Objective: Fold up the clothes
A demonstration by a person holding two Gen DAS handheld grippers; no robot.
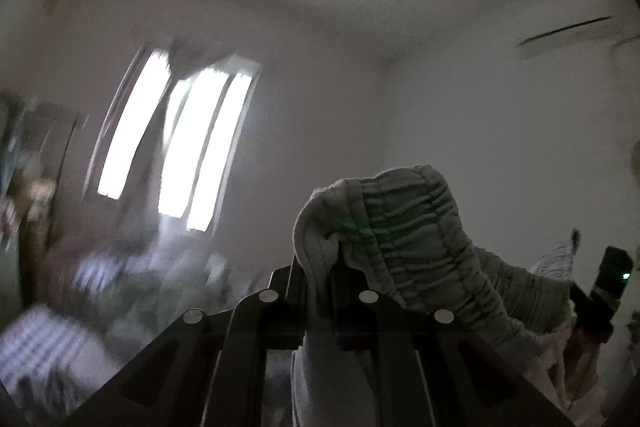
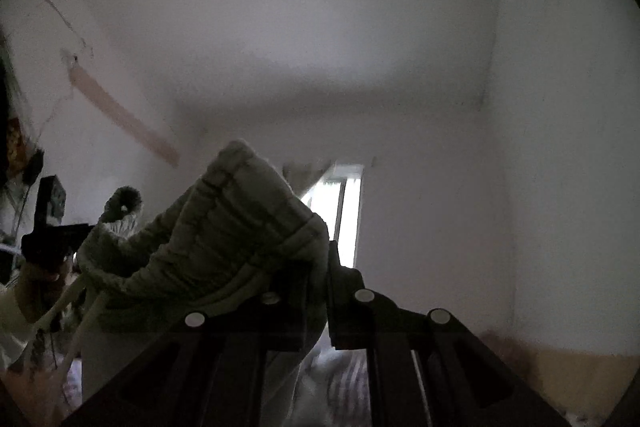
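While both grip the waistband (image 1: 404, 223), only left shows striped bedding (image 1: 44, 343).

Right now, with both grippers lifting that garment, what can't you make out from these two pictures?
- Garment below its gathered waistband: left wrist view, hidden behind the left gripper.
- Its type and length: right wrist view, cut off behind the right gripper.
- Room at lower left: left wrist view, motion-blurred.
- Folding surface: in neither view.

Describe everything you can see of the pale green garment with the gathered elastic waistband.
The pale green garment with the gathered elastic waistband looks like soft ribbed knit. Its ruched band, with pale drawcords, is lifted in the air and arches between the left gripper and right gripper, both pinching it; the rest hangs below.
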